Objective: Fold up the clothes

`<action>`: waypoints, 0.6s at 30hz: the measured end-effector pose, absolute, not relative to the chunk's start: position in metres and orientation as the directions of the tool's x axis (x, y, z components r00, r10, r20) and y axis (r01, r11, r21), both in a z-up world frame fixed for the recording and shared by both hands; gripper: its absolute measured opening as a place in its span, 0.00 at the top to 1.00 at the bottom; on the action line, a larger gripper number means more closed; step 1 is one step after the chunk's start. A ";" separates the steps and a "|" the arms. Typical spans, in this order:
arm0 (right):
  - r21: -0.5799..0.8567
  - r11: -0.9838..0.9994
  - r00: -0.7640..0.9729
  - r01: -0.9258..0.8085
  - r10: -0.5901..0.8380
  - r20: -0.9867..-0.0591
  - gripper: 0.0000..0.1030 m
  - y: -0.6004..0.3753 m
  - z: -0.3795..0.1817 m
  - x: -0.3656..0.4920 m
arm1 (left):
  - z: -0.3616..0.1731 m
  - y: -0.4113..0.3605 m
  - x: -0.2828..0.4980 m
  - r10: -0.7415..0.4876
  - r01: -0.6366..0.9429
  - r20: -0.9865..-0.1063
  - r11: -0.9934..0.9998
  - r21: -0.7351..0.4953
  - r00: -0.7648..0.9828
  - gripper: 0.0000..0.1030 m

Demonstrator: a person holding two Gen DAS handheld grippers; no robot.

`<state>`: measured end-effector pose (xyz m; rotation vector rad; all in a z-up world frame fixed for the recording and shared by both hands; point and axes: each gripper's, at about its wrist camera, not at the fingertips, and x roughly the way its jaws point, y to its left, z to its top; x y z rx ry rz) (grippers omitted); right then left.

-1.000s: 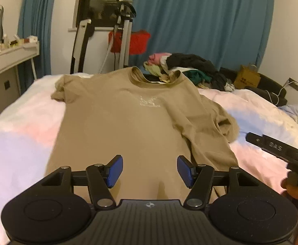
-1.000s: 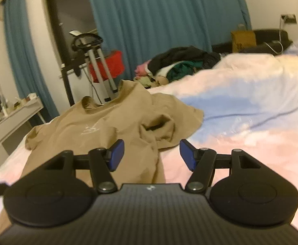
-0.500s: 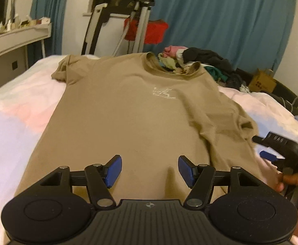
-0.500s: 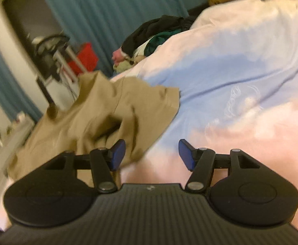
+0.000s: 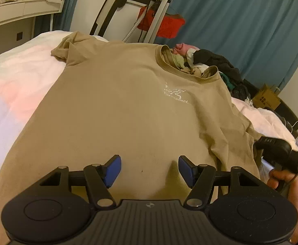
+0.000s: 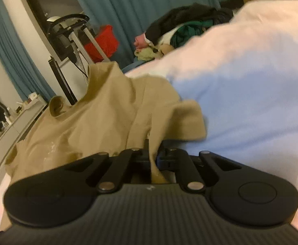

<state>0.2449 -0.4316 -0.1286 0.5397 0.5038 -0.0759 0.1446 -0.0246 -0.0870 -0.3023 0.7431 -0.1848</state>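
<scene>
A tan T-shirt (image 5: 118,106) lies flat on the bed (image 5: 10,77); right tongs (image 6: 153,159) pinch its side edge, left tongs (image 5: 149,169) hover spread above, likely needing a matching grip to start folding.

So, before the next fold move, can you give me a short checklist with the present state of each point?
1. Right gripper shut on tan T-shirt fabric: ok, cloth is pinched between its fingers.
2. Left gripper holding the shirt: not ok, it is open above the lower part.
3. Shirt body flat on the bed: ok in the middle.
4. Sleeve on the right gripper's side smooth: not ok, bunched.
5. Far sleeve flat: not ok, crumpled.
6. Hem position: cannot tell, hidden by the left gripper.
</scene>
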 end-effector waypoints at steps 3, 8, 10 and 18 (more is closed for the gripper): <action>0.427 0.867 0.873 0.256 -0.018 -0.487 0.94 -0.450 -0.104 0.255 | -0.087 -0.024 0.141 -0.281 0.066 -0.626 0.937 -0.343 0.727 0.38; 0.268 0.898 0.827 0.348 -0.159 -0.539 0.94 -0.476 -0.070 0.282 | -0.086 -0.026 0.144 -0.301 0.082 -0.625 0.931 -0.355 0.720 0.39; 0.159 0.911 0.789 0.382 -0.232 -0.569 0.93 -0.482 -0.064 0.295 | -0.087 -0.026 0.147 -0.305 0.085 -0.627 0.931 -0.355 0.717 0.39; 0.131 0.885 0.809 0.446 -0.336 -0.482 0.61 -0.498 -0.067 0.281 | -0.091 -0.026 0.150 -0.310 0.120 -0.615 0.936 -0.331 0.725 0.39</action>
